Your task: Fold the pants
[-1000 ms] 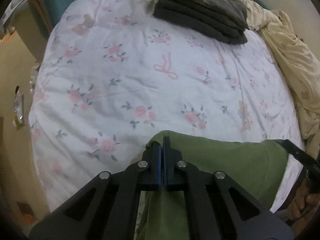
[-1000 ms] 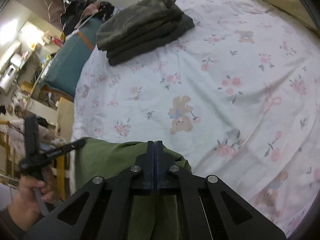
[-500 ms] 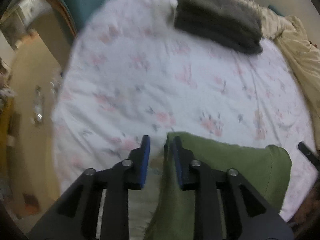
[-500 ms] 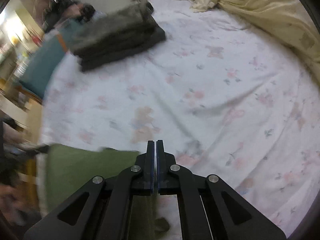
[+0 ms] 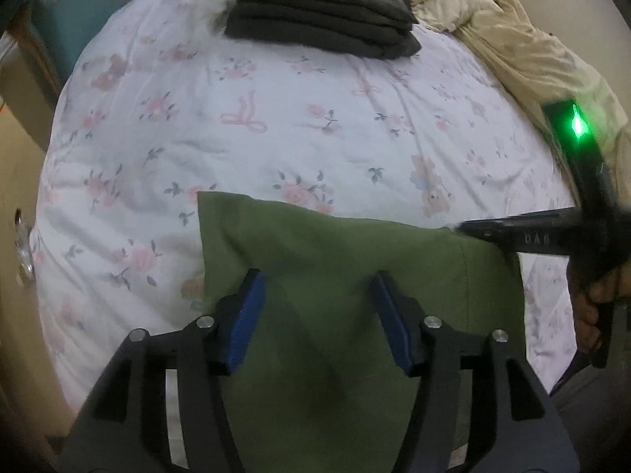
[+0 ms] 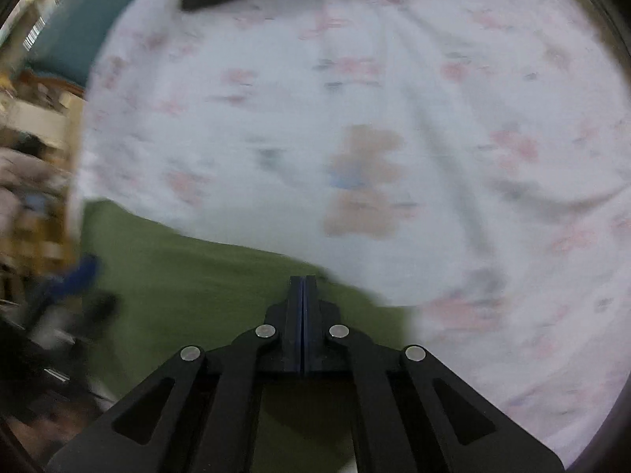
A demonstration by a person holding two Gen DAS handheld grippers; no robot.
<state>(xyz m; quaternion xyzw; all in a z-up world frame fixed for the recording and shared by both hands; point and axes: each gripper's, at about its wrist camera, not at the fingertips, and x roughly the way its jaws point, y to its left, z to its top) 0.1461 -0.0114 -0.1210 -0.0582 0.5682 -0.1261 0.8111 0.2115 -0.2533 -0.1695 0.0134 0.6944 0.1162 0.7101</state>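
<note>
Left gripper (image 5: pixel 317 317) just opening over flat matte green pants (image 5: pixel 355 260), floral sheet (image 5: pixel 276 118)

Left gripper (image 5: pixel 317 315) fingers, just opening, hover over green pants (image 5: pixel 335 260).

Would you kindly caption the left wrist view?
Open left tongs above green pants on a floral bedsheet.

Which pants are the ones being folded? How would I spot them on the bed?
Find the bed with the white flowered sheet. At its near edge, right under the open left gripper, lie the green pants, spread flat. They are the only green thing there; the stack of folded clothes at the far end is dark grey.
</note>
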